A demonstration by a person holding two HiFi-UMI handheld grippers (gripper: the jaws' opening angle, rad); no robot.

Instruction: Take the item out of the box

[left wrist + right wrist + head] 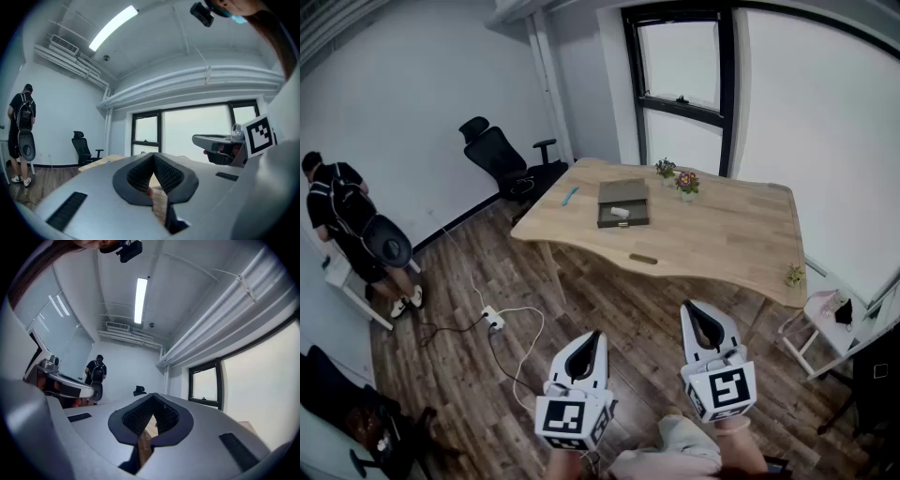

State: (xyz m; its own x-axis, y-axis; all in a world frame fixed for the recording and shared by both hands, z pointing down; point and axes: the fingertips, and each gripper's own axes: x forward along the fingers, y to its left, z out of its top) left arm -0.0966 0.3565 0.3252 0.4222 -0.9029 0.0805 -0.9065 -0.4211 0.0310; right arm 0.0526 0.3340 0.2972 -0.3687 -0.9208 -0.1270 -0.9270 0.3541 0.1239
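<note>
A dark open box point(622, 203) lies on the wooden table point(722, 234) across the room, with a small white item point(620, 213) inside it. Both grippers hang over the wooden floor, well short of the table. My left gripper point(597, 336) point(153, 154) is shut with its tips together and nothing held. My right gripper point(689, 307) point(153, 395) is shut too, likewise holding nothing. Both point level toward the table and the window.
On the table lie a blue pen point(570, 196), small potted plants point(686, 182) and a dark strip point(643, 259) near the front edge. A black office chair point(502, 159) stands at the wall. A person point(352, 230) stands far left. A power strip with cables point(494, 319) lies on the floor.
</note>
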